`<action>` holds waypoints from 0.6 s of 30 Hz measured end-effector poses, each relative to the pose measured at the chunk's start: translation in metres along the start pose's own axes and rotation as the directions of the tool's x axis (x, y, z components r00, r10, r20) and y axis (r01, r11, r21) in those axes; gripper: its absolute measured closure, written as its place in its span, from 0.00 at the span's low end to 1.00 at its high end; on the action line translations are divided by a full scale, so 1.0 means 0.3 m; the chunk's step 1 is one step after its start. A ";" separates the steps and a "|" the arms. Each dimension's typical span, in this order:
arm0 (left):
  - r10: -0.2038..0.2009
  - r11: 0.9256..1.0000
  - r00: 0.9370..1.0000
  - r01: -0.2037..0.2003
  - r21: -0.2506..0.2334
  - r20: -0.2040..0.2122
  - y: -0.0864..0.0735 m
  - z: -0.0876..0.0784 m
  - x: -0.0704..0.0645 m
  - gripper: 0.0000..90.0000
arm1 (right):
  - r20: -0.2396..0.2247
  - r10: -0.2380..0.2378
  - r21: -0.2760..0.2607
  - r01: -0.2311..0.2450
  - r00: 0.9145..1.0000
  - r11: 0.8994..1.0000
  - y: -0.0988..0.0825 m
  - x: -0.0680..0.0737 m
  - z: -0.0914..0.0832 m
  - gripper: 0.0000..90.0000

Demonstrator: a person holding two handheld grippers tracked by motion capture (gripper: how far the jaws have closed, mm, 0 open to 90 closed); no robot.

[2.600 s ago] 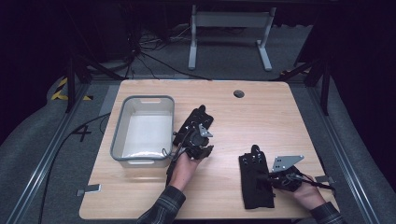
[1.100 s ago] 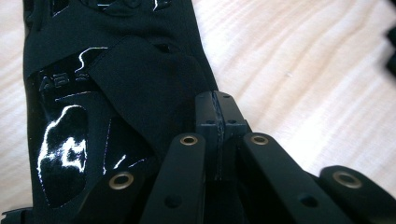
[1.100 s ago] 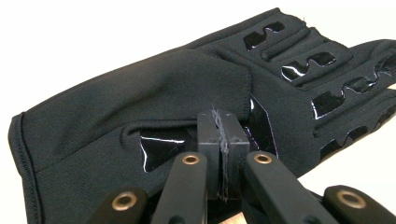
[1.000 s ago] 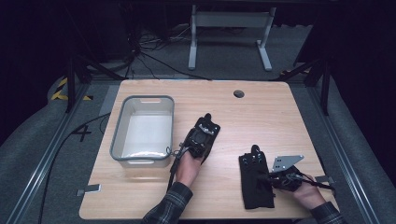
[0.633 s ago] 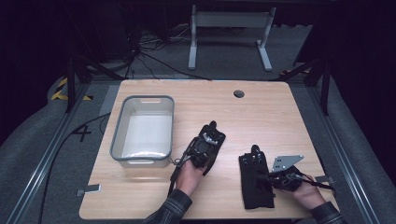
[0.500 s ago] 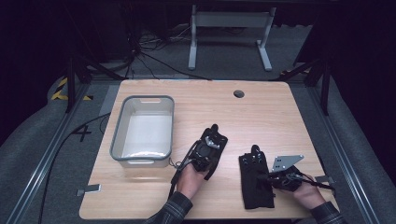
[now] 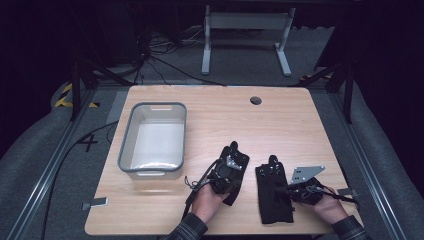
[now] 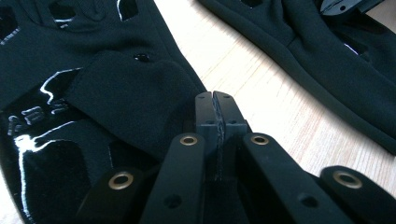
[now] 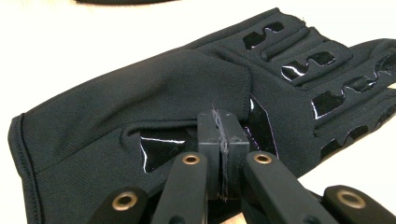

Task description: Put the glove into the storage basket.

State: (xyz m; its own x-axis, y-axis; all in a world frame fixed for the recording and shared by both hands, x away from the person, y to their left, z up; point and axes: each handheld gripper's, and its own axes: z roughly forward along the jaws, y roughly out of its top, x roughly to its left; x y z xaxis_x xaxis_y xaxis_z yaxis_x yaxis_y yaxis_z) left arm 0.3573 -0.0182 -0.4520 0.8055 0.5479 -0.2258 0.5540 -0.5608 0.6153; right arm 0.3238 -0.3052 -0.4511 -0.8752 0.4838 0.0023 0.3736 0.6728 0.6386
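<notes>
**Left glove dragged toward the right one**

The left gripper (image 7: 227, 172) has drawn its black glove (image 8: 93, 88) rightward, away from the grey bin (image 7: 153, 140), jaws pressed together on fabric. The right gripper (image 7: 300, 187) pins the second glove (image 7: 273, 195), jaws likewise clamped. Both lie near the wooden table (image 7: 260, 125)'s front edge; dark carpet surrounds it.

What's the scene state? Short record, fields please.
surface: wooden table
bin: grey, left part of table
left glove: black, under left claw
right glove: black, flat by right claw
left claw: jaws shut, above its glove
right claw: jaws shut, at its glove
gap: bare wood between the gloves
</notes>
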 end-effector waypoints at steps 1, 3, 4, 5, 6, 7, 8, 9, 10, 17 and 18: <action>0.001 1.000 1.000 -0.001 -0.004 -0.005 0.001 -0.009 0.006 0.99 | 0.000 0.000 0.000 0.000 1.000 1.000 0.000 0.000 0.000 1.00; 0.001 1.000 1.000 -0.001 -0.020 -0.023 -0.001 -0.032 0.020 0.99 | 0.000 0.000 -0.001 0.000 1.000 1.000 0.000 0.000 0.000 1.00; -0.002 1.000 0.999 0.001 -0.027 -0.034 -0.003 -0.044 0.028 0.98 | 0.001 0.001 -0.001 -0.001 1.000 1.000 0.000 0.000 0.000 1.00; -0.005 0.999 0.999 0.004 -0.034 -0.038 -0.006 -0.053 0.034 0.98 | 0.001 0.000 -0.001 0.000 1.000 1.000 0.000 0.000 0.000 1.00; -0.013 0.999 0.999 0.011 -0.044 -0.041 -0.009 -0.061 0.039 0.98 | 0.001 0.000 -0.001 0.000 1.000 1.000 0.000 0.001 0.000 1.00; -0.015 0.999 0.999 0.013 -0.046 -0.047 -0.012 -0.069 0.046 0.98 | 0.001 0.000 0.000 0.000 1.000 1.000 0.000 0.001 0.000 1.00; -0.018 0.999 0.999 0.015 -0.048 -0.051 -0.015 -0.075 0.053 0.99 | 0.001 0.000 0.001 0.000 1.000 1.000 0.000 0.000 0.000 1.00; -0.022 0.999 0.998 0.019 -0.048 -0.053 -0.019 -0.080 0.059 0.99 | 0.000 0.000 0.002 0.000 1.000 1.000 0.001 0.000 0.000 1.00; -0.026 0.998 0.998 0.023 -0.052 -0.064 -0.023 -0.084 0.063 0.99 | 0.000 -0.001 0.002 0.001 1.000 1.000 0.001 0.000 0.000 1.00; -0.037 0.998 0.994 0.032 -0.047 -0.106 -0.043 -0.104 0.087 0.99 | -0.001 -0.002 0.003 0.002 1.000 1.000 0.001 0.000 0.000 1.00; -0.037 0.998 0.994 0.032 -0.047 -0.106 -0.043 -0.104 0.087 0.99 | -0.001 -0.002 0.003 0.002 1.000 1.000 0.001 0.000 0.000 1.00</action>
State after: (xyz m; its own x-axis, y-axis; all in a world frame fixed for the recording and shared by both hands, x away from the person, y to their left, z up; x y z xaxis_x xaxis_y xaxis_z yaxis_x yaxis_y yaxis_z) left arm 0.3645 0.0228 -0.4423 0.7577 0.6308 -0.1675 0.5691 -0.5130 0.6426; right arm 0.3240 -0.3050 -0.4509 -0.8760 0.4823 0.0018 0.3730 0.6750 0.6365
